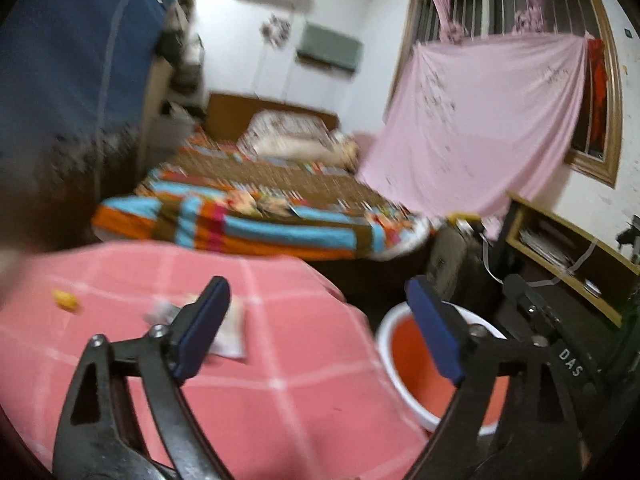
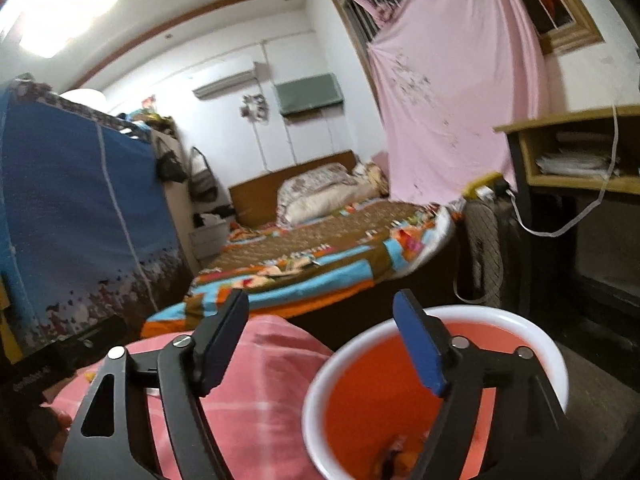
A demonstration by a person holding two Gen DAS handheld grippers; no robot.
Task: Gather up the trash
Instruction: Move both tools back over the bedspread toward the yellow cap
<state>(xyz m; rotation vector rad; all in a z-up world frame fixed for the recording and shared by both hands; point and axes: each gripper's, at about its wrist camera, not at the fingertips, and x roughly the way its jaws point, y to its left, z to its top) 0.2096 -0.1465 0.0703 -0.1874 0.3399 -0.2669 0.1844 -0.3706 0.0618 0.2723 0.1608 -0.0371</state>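
Note:
A pink checked cloth covers the table (image 1: 280, 380). On it lie a small yellow scrap (image 1: 66, 300) at the left and crumpled paper wrappers (image 1: 232, 328) near the middle. My left gripper (image 1: 320, 328) is open and empty above the table's right part, its left finger over the wrappers. A red bin with a white rim (image 1: 386, 328) stands beside the table. My right gripper (image 2: 324, 344) is open and empty above the bin's rim (image 2: 500, 316). Some orange trash (image 2: 400, 456) lies at the bin's bottom. The table cloth (image 2: 256, 400) shows to its left.
A bed with a striped colourful blanket (image 1: 256, 208) stands behind the table. A blue fabric wardrobe (image 2: 80, 208) is at the left. A wooden desk with papers (image 2: 576, 160) and a black fan (image 2: 484, 252) stand at the right, under a pink sheet (image 1: 480, 120).

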